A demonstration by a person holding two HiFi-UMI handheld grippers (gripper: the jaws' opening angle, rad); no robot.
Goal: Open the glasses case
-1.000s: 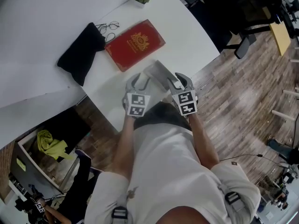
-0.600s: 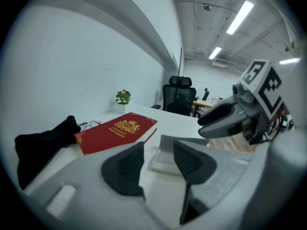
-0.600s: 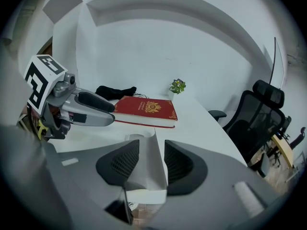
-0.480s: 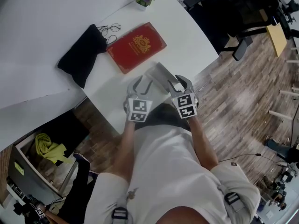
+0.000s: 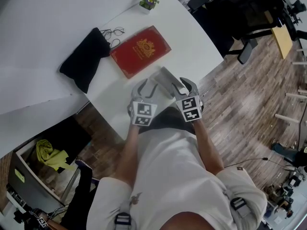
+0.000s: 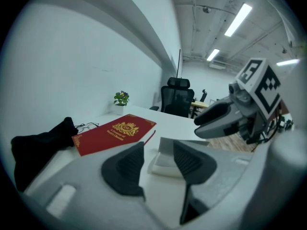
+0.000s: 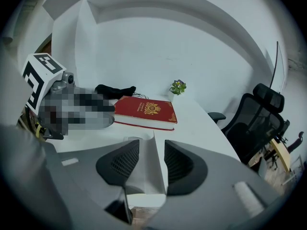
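The pale grey glasses case (image 5: 163,76) lies near the table's front edge, its lid (image 6: 184,145) tilted up off the white base (image 6: 165,164). My left gripper (image 5: 147,85) is at the case's left end. In the left gripper view the base sits between the tips of its gripper (image 6: 158,152), which is shut on it. My right gripper (image 5: 180,83) is at the case's right end. In the right gripper view the thin lid panel (image 7: 144,164) runs between the pads of its gripper (image 7: 152,150), which is shut on it. The case's inside is hidden.
A red book (image 5: 140,50) lies just behind the case, with a black pouch (image 5: 84,56) and a pair of glasses (image 5: 111,31) to its left. A small potted plant (image 5: 148,0) stands at the table's far corner. Office chairs (image 5: 230,18) stand right of the table (image 5: 201,51).
My left gripper has risen slightly at the case's left end. The right gripper and the case have hardly moved.
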